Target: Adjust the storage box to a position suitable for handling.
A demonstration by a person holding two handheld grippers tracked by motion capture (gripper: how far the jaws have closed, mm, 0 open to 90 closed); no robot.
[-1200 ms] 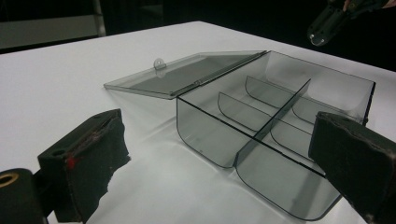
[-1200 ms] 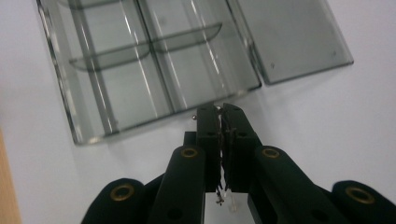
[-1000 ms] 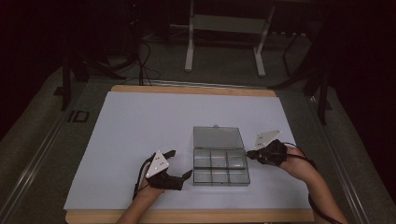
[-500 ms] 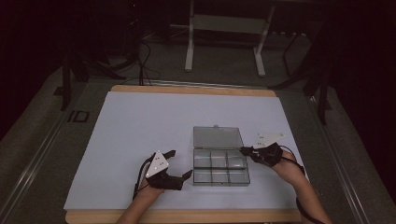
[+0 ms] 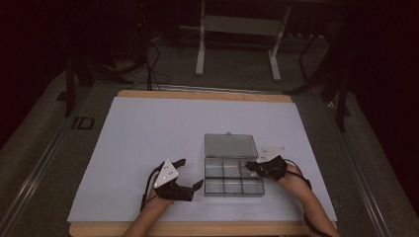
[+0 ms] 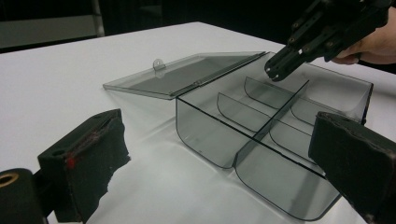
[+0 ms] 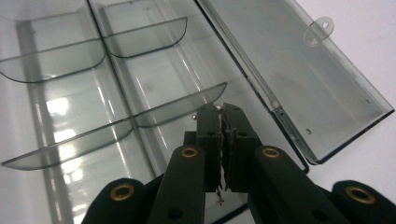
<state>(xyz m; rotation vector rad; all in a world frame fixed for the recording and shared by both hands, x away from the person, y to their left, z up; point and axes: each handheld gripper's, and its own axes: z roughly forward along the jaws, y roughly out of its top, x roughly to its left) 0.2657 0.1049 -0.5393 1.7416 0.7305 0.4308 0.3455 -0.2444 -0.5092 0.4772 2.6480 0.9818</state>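
Now my right claw [image 5: 253,166], pinched shut on something tiny, has dipped into the open box [image 5: 232,178]; drop next.

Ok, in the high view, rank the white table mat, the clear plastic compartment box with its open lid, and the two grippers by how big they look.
1. White table mat, by far the largest.
2. Clear plastic compartment box with its open lid.
3. Left gripper and right gripper: they look about alike, so I won't rank one over the other.
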